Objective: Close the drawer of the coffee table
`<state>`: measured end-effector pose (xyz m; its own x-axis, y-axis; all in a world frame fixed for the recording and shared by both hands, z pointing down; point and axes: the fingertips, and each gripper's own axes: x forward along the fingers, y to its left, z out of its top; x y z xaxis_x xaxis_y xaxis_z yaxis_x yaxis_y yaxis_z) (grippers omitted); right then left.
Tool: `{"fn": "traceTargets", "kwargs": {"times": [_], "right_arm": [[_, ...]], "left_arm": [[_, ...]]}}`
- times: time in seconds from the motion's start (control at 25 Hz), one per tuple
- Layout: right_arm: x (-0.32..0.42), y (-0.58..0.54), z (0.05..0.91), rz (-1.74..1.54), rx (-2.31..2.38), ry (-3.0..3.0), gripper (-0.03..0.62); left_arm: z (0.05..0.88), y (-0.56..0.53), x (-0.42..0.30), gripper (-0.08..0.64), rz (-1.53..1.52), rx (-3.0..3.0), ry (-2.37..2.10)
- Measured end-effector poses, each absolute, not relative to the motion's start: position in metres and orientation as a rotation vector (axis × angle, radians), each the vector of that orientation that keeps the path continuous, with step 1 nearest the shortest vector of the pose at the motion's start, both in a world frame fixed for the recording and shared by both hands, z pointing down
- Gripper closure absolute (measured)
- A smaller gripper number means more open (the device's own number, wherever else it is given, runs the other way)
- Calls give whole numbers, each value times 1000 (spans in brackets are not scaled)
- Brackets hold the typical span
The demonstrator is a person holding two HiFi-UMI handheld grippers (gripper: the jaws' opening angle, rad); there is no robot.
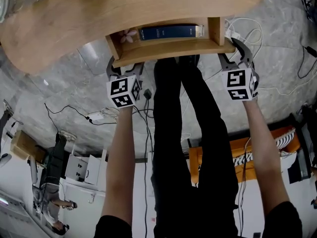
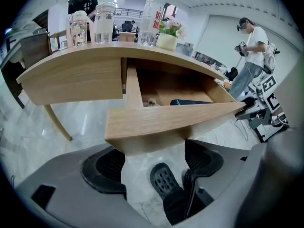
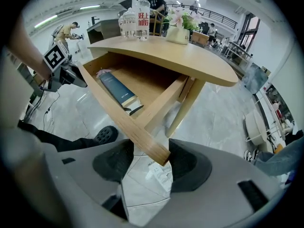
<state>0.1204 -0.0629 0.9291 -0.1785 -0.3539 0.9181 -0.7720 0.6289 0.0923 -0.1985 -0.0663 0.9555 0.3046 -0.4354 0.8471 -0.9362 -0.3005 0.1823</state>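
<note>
The coffee table [image 1: 124,9] is light wood, and its drawer stands pulled out with a dark blue book [image 1: 168,32] lying inside. The drawer front [image 1: 173,47] faces me. My left gripper [image 1: 126,66] is at the front's left end, jaws open, with the panel's lower edge [image 2: 166,122] between the pads [image 2: 111,165]; I see no clamping. My right gripper [image 1: 233,51] is at the right corner, also open. That corner of the drawer front [image 3: 118,118] pokes between its jaws [image 3: 147,163] with a gap on one side. The book [image 3: 116,91] also shows in the right gripper view.
Water bottles [image 2: 152,13] and a flower pot [image 2: 168,34] stand on the tabletop. My own legs [image 1: 193,133] and a shoe [image 2: 166,182] are under the drawer. Cables [image 1: 99,115] trail over the grey marble floor. A table leg [image 3: 187,106] slants down right of the drawer. A person [image 2: 251,56] stands behind.
</note>
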Motion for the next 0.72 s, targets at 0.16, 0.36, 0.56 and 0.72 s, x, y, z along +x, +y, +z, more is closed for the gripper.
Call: {"fn": "traceTargets", "kwargs": {"times": [0.16,0.36,0.56,0.72], "right_arm": [[116,-49,931,494,898,-1772,362],[119,-38,930,497,889,-1761,362],[120,-29,936,494,876,-1756,367],[117,-30,945,478,851,-1747,374]], "left_arm": [[958,-52,-204,158,930,1860,-1215],[958,-39,-203,179,948,1852,-1203],[963,-33,-204,186,972,1847,-1195],[971,-34,-207,189,987,1837,-1200]]}}
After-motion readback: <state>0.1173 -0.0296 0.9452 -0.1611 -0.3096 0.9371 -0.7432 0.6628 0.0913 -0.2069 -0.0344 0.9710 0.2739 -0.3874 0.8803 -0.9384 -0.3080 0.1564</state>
